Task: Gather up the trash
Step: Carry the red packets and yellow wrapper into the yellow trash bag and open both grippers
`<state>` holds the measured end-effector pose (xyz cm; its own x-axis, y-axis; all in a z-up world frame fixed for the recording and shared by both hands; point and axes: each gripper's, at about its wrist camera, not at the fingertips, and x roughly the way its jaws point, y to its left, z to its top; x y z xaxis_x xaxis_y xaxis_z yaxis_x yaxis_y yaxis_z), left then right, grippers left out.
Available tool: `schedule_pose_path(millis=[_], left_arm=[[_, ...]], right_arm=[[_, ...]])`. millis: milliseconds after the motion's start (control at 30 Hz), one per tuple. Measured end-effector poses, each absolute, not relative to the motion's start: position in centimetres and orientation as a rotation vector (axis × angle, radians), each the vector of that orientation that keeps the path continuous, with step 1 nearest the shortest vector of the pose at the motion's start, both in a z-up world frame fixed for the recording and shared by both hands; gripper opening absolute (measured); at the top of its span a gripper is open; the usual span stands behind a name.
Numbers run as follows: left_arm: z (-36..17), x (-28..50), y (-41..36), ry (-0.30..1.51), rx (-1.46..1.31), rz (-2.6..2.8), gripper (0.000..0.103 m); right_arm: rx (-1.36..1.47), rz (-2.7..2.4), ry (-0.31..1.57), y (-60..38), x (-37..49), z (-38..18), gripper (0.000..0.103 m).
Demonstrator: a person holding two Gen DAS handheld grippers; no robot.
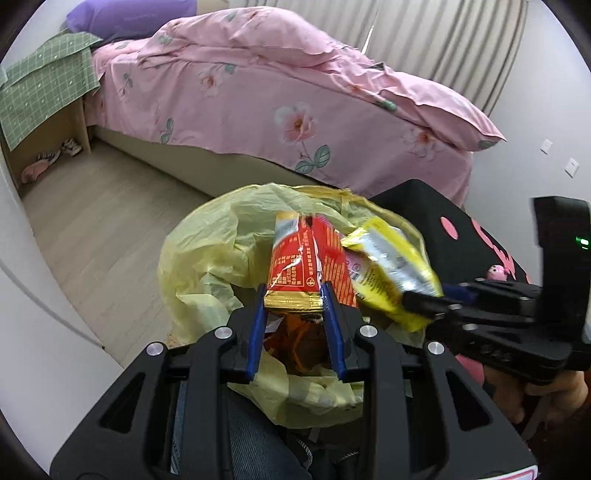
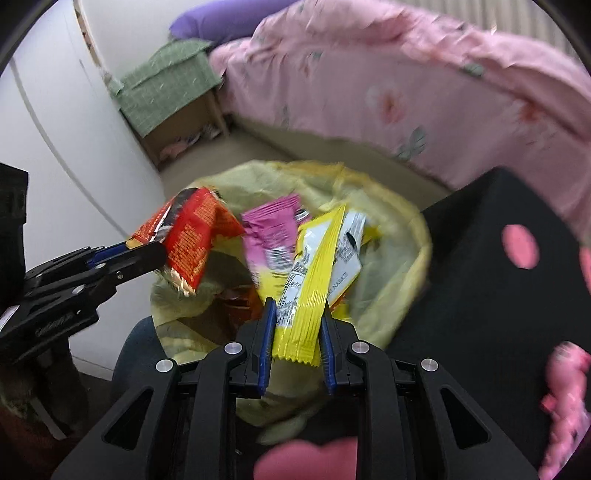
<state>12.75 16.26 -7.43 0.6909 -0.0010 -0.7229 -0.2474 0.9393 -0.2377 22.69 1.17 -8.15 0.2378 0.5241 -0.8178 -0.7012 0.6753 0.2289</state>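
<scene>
Holding wrappers over yellow bin bag (image 1: 207, 251) w/ orange trash inside.

Bed (image 1: 258, 122) with pink floral duvet (image 1: 280, 44), purple pillow (image 1: 129, 16); green checked cloth (image 1: 44, 85) over wooden nightstand (image 1: 79, 122); striped curtain (image 1: 424, 33).
</scene>
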Motion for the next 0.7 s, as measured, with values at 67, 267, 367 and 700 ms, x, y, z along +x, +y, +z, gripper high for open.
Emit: schedule_pose_path(millis=[67, 267, 367, 700], left_arm=[[-8.0, 13.3, 16.5, 0.814, -0.344, 0.145, 0.028], [-9.8, 14.9, 16.8, 0.849, -0.380, 0.146, 0.028], [-10.4, 15.3, 16.8, 0.866, -0.386, 0.148, 0.028], [-8.9, 14.5, 18.0, 0.805, -0.470, 0.135, 0.044]], right_arm=[[-0.215, 0.875, 1.056, 2.3, 23.2, -9.1, 0.021], [-0.252, 0.938, 1.132, 3.3, 24.0, -10.9, 0.021], [-0.280, 0.952, 1.132, 3.0, 23.5, -10.9, 0.021], [-0.266, 0.913, 0.996, 1.1, 21.6, -9.1, 0.041]])
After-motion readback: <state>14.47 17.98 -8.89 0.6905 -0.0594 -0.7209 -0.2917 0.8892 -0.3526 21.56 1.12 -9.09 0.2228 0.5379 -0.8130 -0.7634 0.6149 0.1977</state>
